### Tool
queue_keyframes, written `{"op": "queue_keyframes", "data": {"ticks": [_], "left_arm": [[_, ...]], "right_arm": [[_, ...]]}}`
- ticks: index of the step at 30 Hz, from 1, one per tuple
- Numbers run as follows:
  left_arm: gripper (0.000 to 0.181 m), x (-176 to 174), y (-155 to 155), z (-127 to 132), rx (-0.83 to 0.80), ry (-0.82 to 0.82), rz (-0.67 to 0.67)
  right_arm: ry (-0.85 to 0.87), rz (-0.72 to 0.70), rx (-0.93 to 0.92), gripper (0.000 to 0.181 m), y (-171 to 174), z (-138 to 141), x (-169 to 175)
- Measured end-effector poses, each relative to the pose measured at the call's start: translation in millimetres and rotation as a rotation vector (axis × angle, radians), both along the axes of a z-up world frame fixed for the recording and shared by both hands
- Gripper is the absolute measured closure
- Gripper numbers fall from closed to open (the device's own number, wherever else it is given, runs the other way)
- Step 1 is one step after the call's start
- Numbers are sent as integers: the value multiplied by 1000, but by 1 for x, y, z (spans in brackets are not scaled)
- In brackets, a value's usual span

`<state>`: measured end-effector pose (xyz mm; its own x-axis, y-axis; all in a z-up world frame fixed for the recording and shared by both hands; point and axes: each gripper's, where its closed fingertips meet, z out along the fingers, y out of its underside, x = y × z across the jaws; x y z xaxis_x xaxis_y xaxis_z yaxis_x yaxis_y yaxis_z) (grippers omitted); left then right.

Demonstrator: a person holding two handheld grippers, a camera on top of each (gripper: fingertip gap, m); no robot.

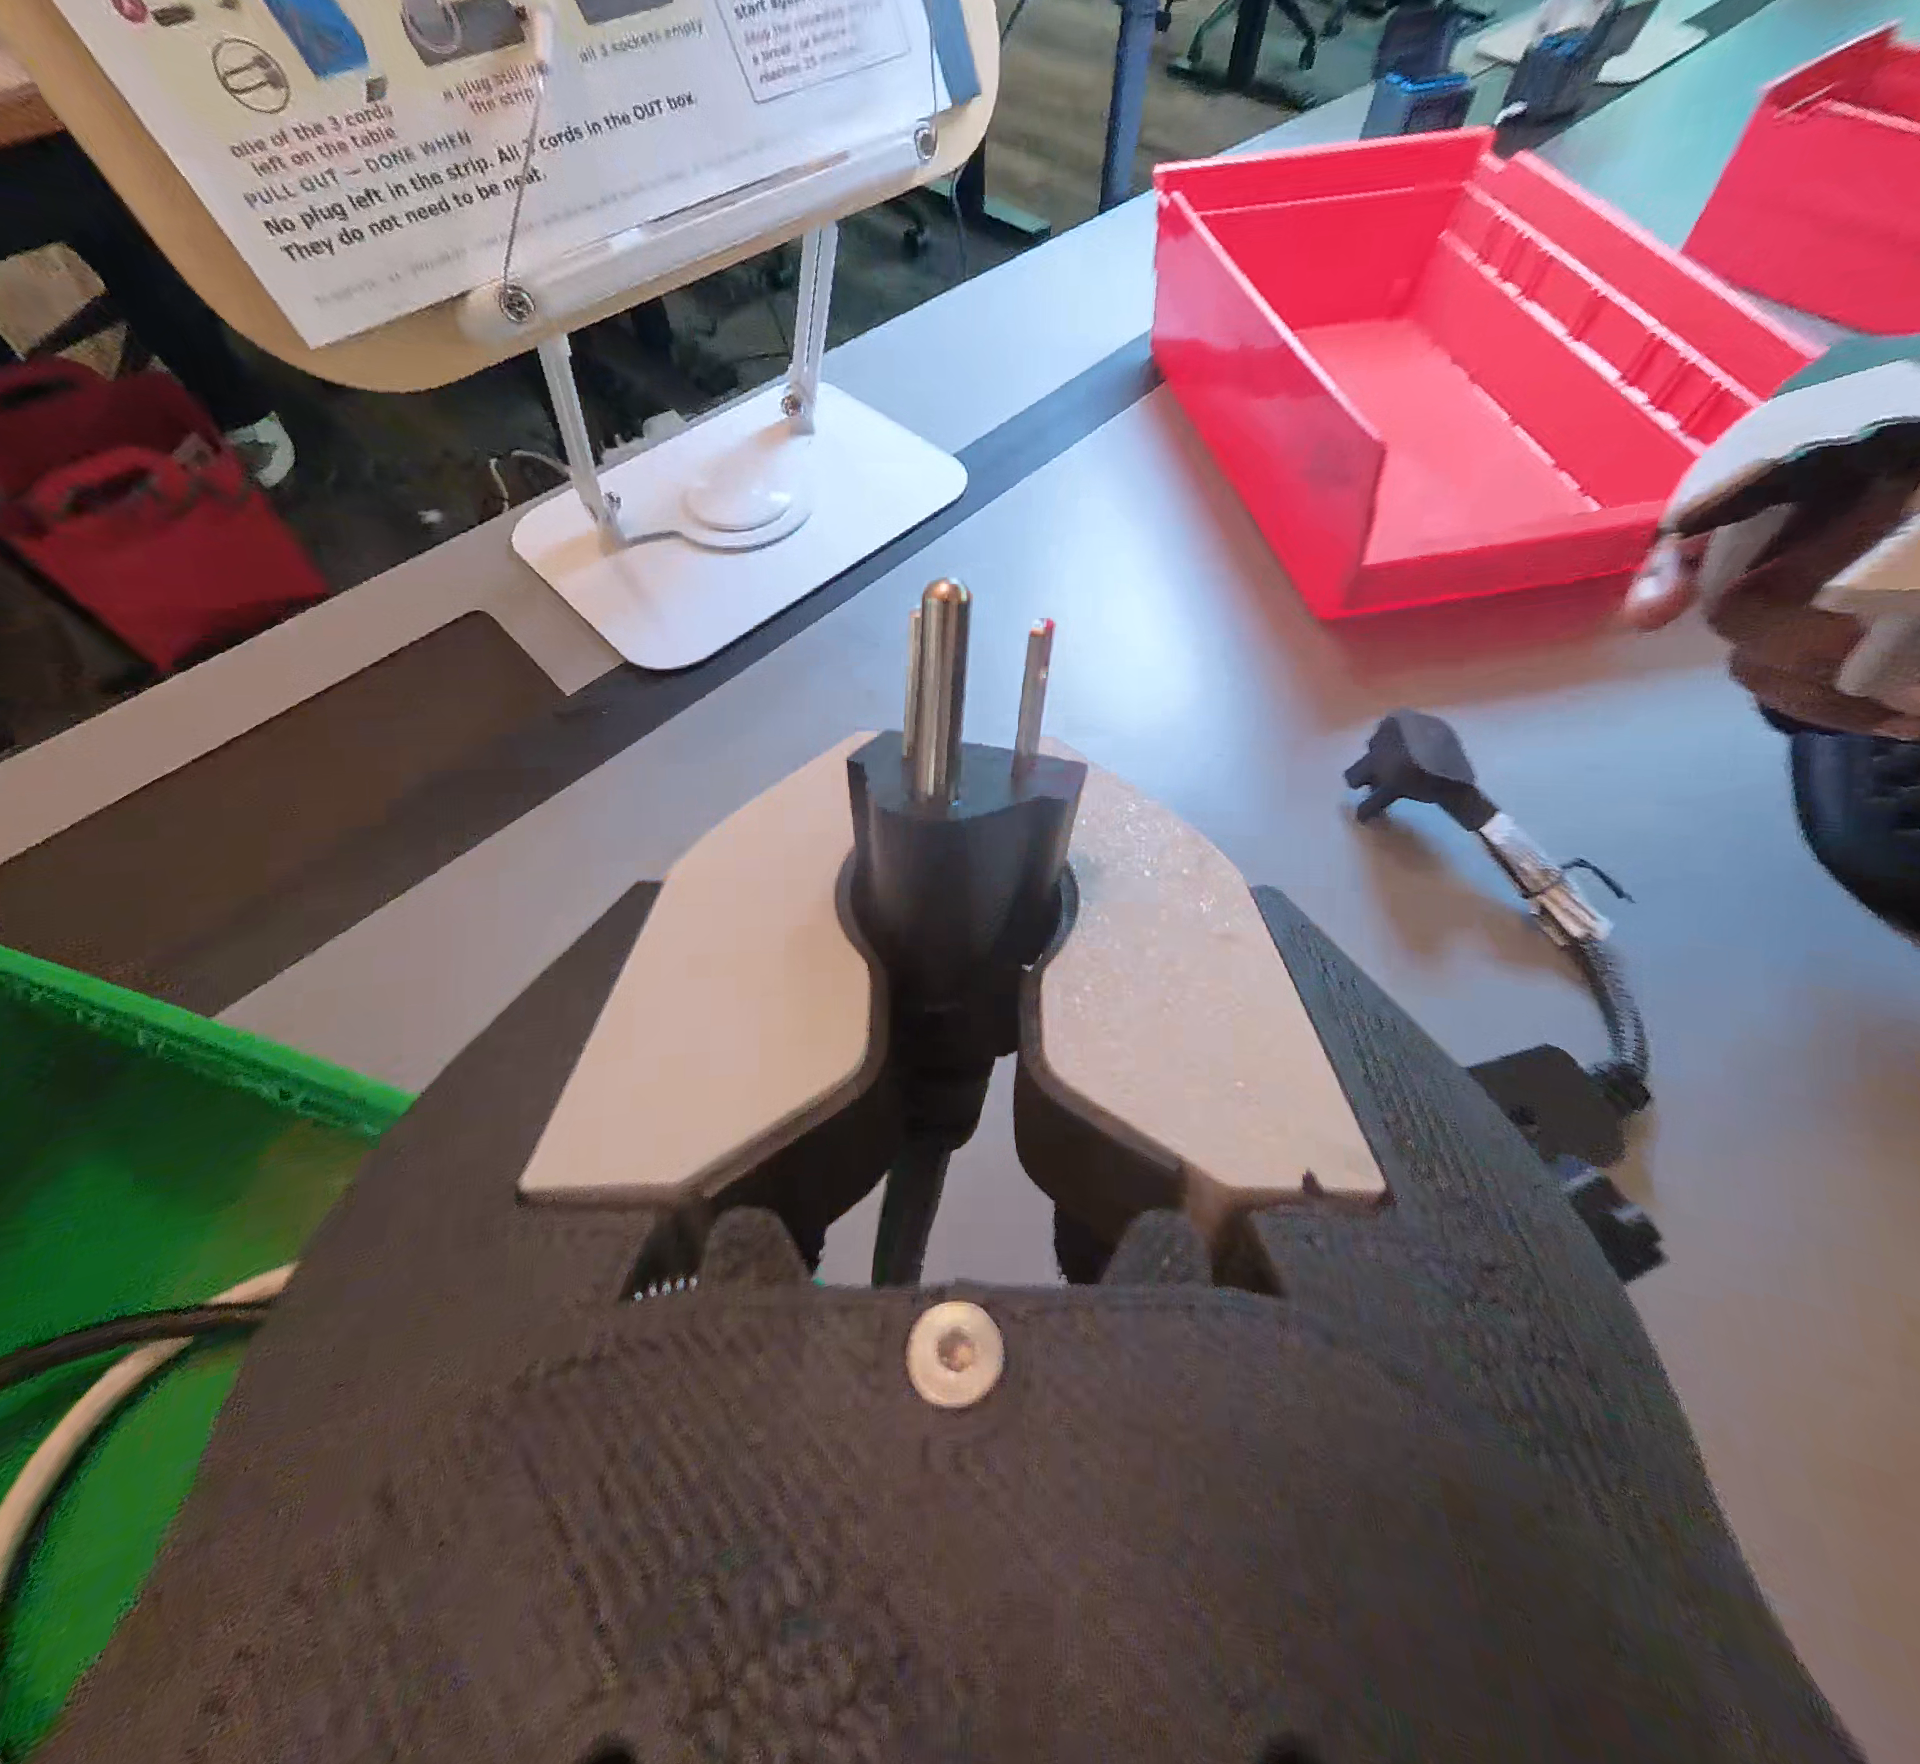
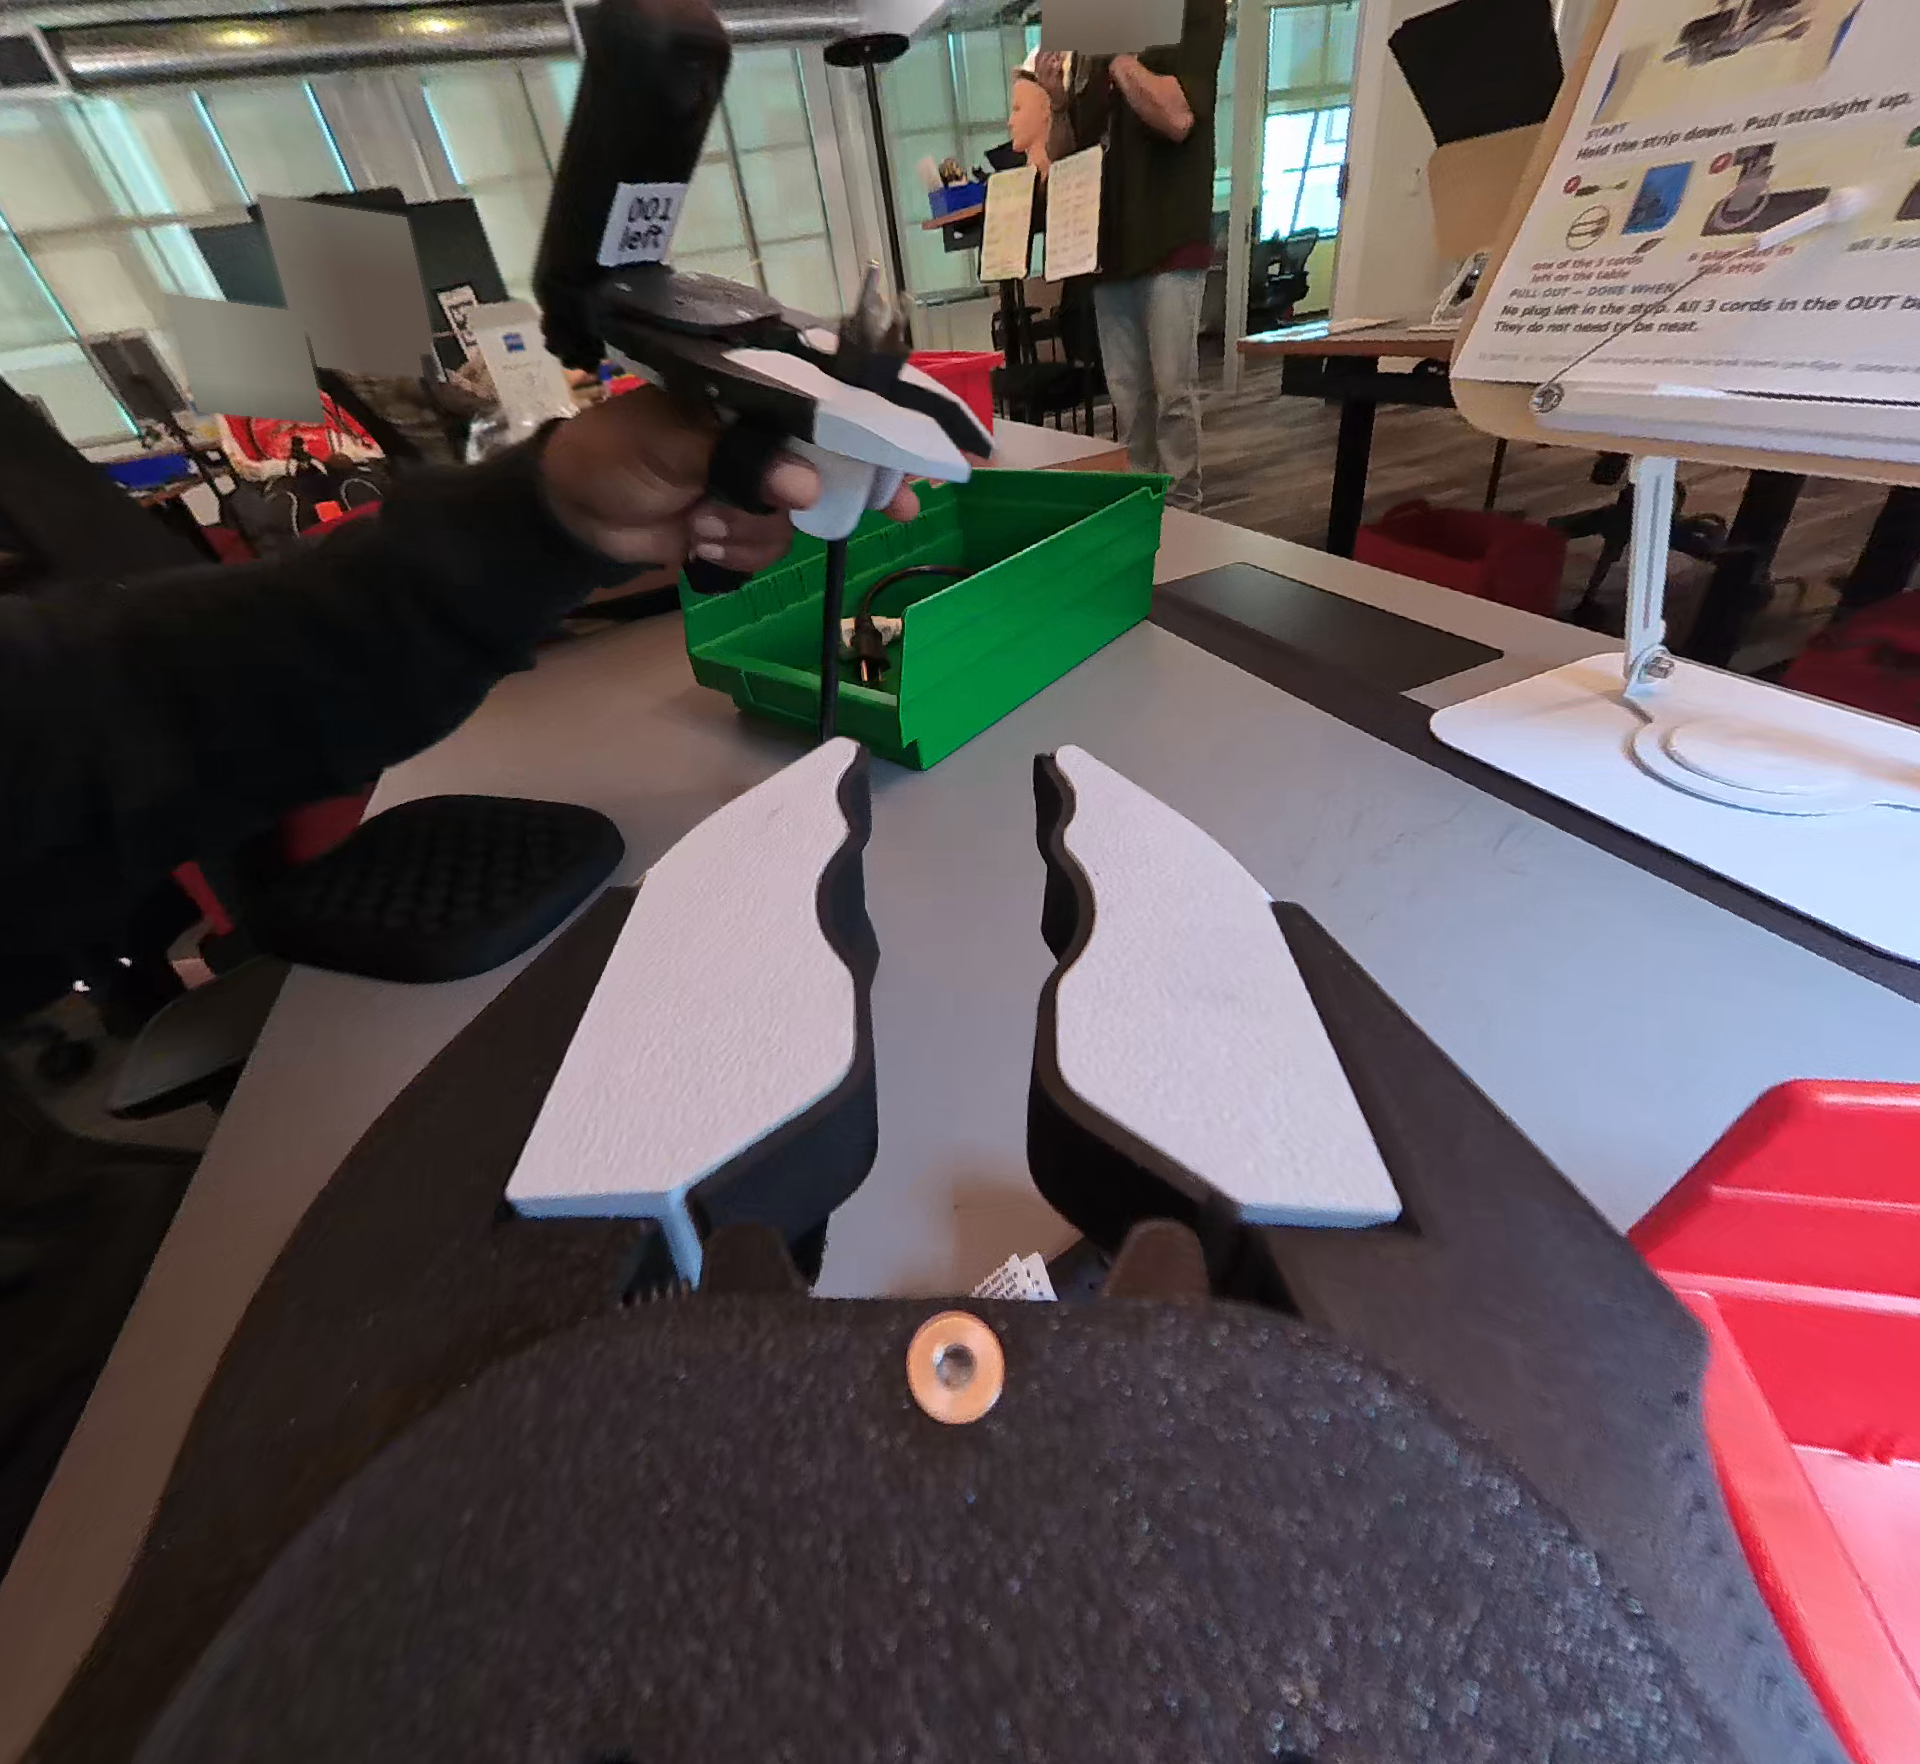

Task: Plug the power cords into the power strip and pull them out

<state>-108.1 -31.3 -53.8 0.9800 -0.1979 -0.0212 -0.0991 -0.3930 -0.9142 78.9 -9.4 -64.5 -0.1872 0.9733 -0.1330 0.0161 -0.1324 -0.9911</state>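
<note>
Over the grey surface [image 1: 1195, 592], clamped a black three-prong plug [image 1: 956, 873] in the left gripper [image 1: 971, 769], fingers [image 1: 727, 966] closed snugly on its moulded body. Showed the prongs bare and pointing forward past the fingertips, presumably to keep them free for a socket. Let its cord [image 2: 831, 634] hang straight down from the raised grip, just in front of the green bin [image 2: 997, 613], so that the slack stayed clear of the prongs. Noted another coiled cord [image 2: 883, 623] lying inside that green bin.

Held the right gripper [image 2: 954, 758] low over the surface, fingers [image 2: 727, 987] parted by a moderate gap with nothing between them, probably in readiness to pin the strip down during insertion. Noted a further cord [image 1: 1538, 893] loose on the surface near the empty red bin [image 1: 1247, 384], within easy reach of that free gripper. Found no power strip in either view, so could not say where it sat.
</note>
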Motion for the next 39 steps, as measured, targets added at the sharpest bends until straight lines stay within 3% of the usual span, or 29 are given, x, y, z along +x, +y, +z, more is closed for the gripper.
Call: {"op": "queue_keyframes", "data": {"ticks": [8, 14, 19, 25, 32, 39], "left_arm": [[159, 5, 42, -26, -56, 83, 2], [159, 19, 58, -83, -251, 138, -63], [159, 34, 56, -119, -364, 126, -120], [159, 45, 37, -138, -399, 71, -182], [159, 69, -1, -116, -389, 12, -310], [159, 139, -22, -34, -134, -72, -530]], "right_arm": [[-10, -33, 45, 153, 4, -9, 1], [-25, -30, 61, 153, 1, -16, -1], [-37, -21, 78, 155, -1, -19, -1], [-60, -20, 66, 156, 0, -29, -4], [-98, -5, 65, 155, -4, -41, -11], [-134, 137, 97, 146, -47, -42, -24]]}}
